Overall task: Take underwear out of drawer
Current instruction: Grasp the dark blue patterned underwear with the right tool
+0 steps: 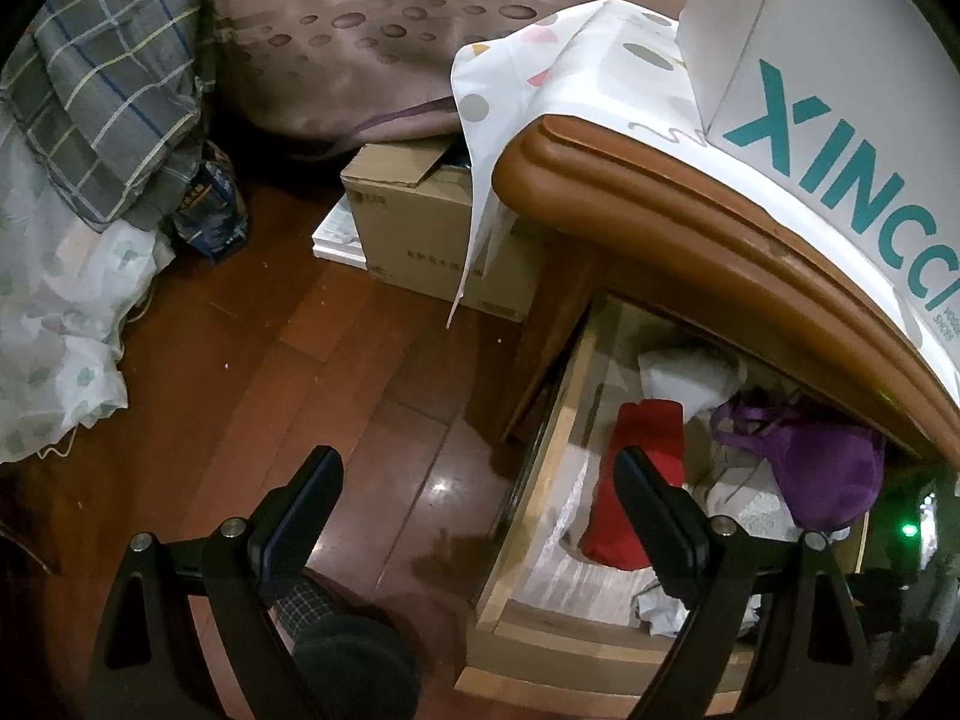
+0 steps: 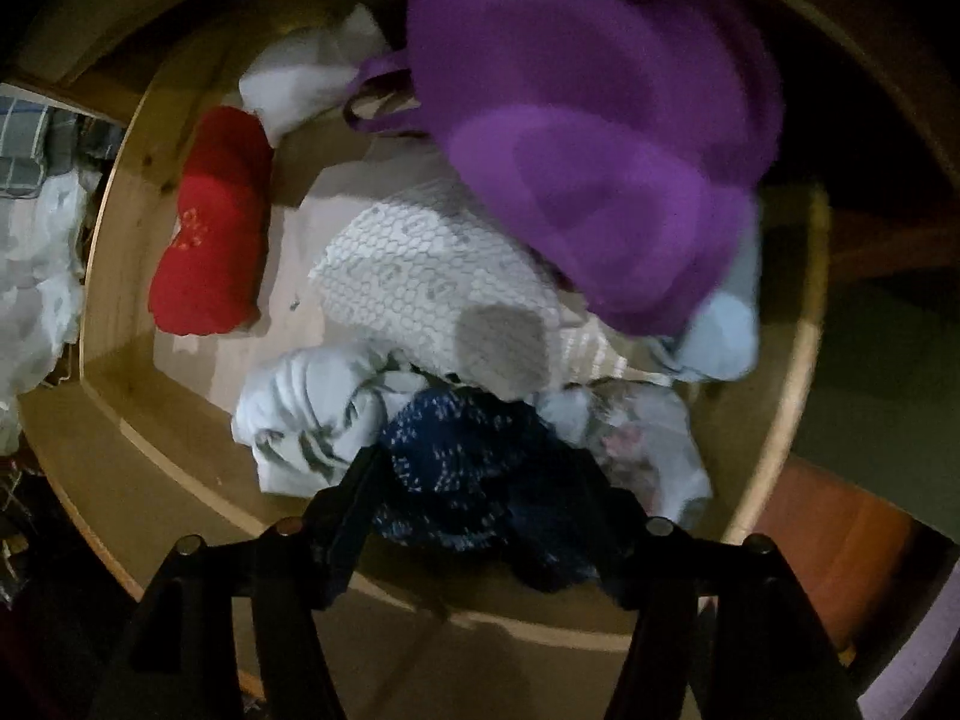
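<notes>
Drawer (image 2: 114,276) stands pulled out; right gripper (image 2: 480,480), jaws apart, straddles navy underwear (image 2: 474,474) by its front wall; left gripper (image 1: 474,480) gapes empty over bare floor (image 1: 288,360).

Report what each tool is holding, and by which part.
Left tool: open over the floor, holding nothing. Right tool: its fingers straddle the dark blue speckled fabric garment in the wooden drawer; whether they grip it cannot be told.
</notes>
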### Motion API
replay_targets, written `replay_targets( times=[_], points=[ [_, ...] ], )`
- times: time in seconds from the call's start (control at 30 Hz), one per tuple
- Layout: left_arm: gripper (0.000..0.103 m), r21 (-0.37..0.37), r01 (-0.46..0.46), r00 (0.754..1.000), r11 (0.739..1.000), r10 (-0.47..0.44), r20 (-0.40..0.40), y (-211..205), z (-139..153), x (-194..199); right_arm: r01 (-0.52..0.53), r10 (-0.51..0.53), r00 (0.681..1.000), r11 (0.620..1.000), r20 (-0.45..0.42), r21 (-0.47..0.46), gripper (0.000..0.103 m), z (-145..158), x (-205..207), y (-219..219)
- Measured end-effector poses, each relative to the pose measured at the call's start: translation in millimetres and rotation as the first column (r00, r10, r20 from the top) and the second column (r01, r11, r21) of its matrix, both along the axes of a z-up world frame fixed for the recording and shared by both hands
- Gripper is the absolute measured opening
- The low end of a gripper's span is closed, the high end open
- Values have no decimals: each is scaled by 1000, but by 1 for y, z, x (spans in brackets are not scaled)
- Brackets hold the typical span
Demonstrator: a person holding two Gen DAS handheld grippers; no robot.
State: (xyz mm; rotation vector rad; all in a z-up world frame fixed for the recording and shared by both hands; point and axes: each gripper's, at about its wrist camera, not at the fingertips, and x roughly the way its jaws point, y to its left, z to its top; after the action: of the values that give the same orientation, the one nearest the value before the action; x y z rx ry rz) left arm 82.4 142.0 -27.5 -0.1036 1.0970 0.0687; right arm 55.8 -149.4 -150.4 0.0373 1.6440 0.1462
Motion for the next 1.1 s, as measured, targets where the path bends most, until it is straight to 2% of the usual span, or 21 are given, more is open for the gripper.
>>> replay_targets(
  times=[0.13, 0.3, 0.43, 0.6, 0.67, 0.7, 0.73, 0.87, 1.0, 1.1],
  points=[
    [90, 0, 7, 1000, 1000, -7, -5, -3, -1, 1, -72, 70, 997, 996, -35, -46, 67, -15, 6, 8],
    [90, 12, 17, 1000, 1000, -17, -11, -6, -3, 1, -86, 79, 990, 995, -114, -57, 70, -34, 12, 6],
    [90, 13, 22, 1000, 1000, -21, -16, -8, -4, 2, -139, 127, 984, 986, -123, -96, 71, -36, 13, 14],
    [90, 22, 33, 999, 999, -32, -17, -11, -5, 1, -155, 142, 981, 983, -129, -96, 70, -39, 17, 23],
    [90, 22, 33, 999, 999, -33, -15, -12, -4, 1, -166, 156, 981, 983, -120, -84, 61, -39, 12, 27],
    [90, 22, 33, 999, 999, -32, -14, -11, -4, 1, -164, 155, 981, 984, -119, -66, 46, -38, 10, 28],
    [90, 21, 32, 999, 999, -32, -14, -11, -4, 1, -160, 152, 981, 985, -120, -57, 38, -37, 7, 28],
    [90, 19, 33, 999, 999, -32, -19, -12, -4, 1, -171, 167, 984, 983, -59, -66, 32, -27, -8, 38],
    [90, 27, 38, 999, 999, -37, -19, -13, -4, 2, -140, 141, 990, 989, 24, -39, 30, -5, -18, 40],
    [90, 27, 45, 999, 999, -44, -26, -17, -6, 2, -85, 84, 992, 996, 92, 1, 30, 11, -26, 35]
  ],
)
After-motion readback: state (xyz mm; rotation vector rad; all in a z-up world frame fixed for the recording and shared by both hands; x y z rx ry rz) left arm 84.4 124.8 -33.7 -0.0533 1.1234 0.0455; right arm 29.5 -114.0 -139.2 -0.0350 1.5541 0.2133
